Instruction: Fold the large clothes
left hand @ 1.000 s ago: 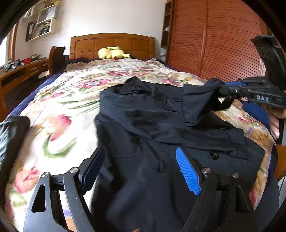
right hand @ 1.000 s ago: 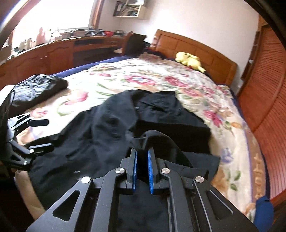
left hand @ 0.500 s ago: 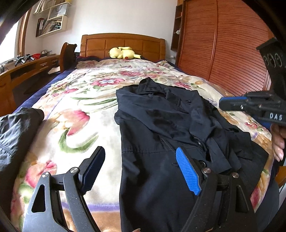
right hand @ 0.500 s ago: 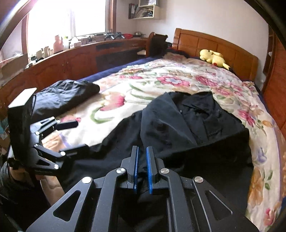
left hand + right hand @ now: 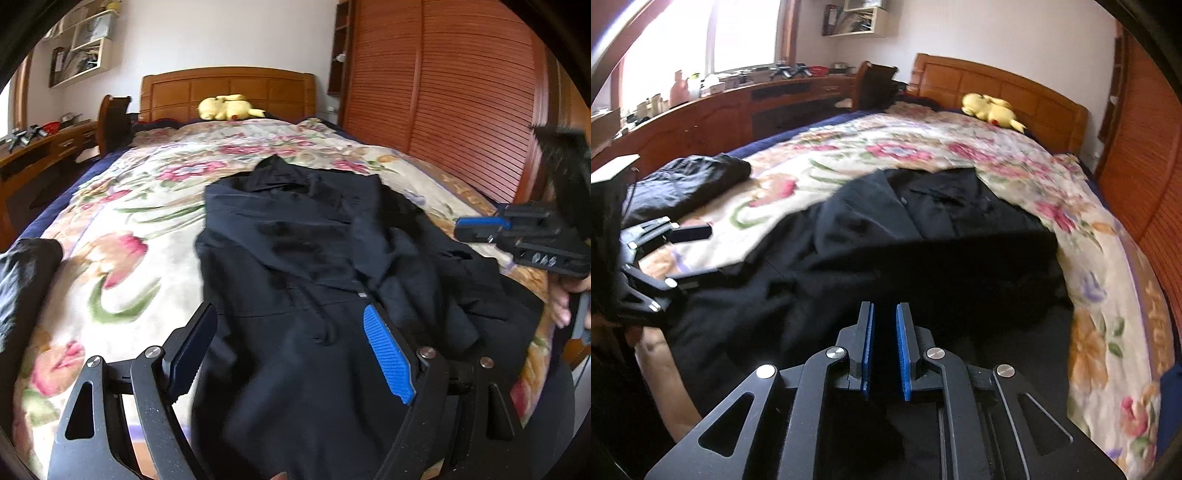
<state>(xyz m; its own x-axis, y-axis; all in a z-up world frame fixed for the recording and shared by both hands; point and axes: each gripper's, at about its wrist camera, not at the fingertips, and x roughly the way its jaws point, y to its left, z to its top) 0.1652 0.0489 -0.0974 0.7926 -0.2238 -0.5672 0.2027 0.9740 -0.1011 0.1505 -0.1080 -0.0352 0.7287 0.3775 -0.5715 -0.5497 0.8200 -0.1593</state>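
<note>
A bed with a floral quilt fills most of both views, its wooden headboard at the upper centre of the left wrist view. On the quilt lies the large black coat, spread over the centre and lower right of that view, collar end toward the headboard. Its left edge lies fairly flat and straight; its right side is rumpled, with a sleeve or front panel folded back over the body in loose, thick creases. A small button or snap shows near the middle. In the right wrist view the coat covers the centre and lower frame, dark and blurred.

A second dark garment sits bunched at the left edge of the quilt, well apart from the coat.

The left gripper hangs over the coat's lower part, its 2 jaws spread wide with nothing between them. The right gripper has been easing apart; its blue pads stand narrow, a slim gap open, no cloth visibly pinched.

A yellow plush toy rests by the headboard.
</note>
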